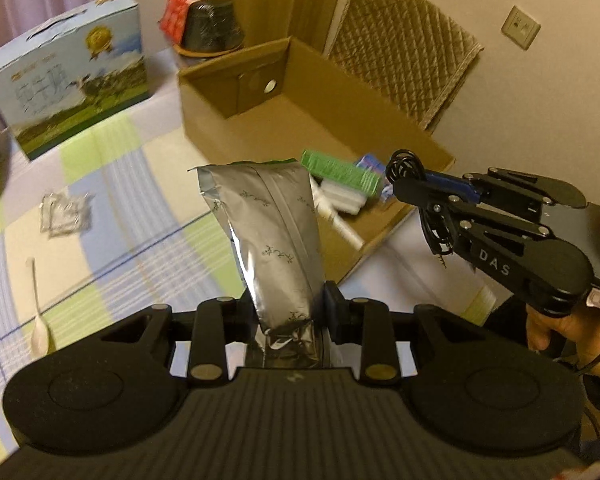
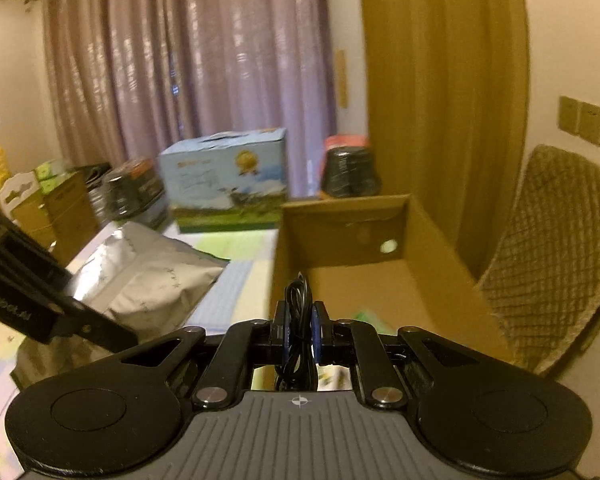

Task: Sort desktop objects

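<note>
Left tongs (image 1: 290, 312): pinching a silver pouch (image 1: 268, 236) by its bottom end, held above the surface (image 1: 112, 216) just short of the box (image 1: 300, 120).
Right tongs (image 2: 300, 330): pressed together on a coiled black cable (image 2: 298, 300), at the box's near edge.
Pouch: long axis runs away from the tongs, torn top pointing toward the box, tilted slightly left.
Box contents: green packet (image 1: 340, 168), white items beside it.
Unsorted: spoon (image 1: 40, 320), clear wrapper (image 1: 64, 212).
Handling, as judged: carry each item fully over the rim before releasing; lower the pouch top-first so it lies flat; keep the two tongs apart.
</note>
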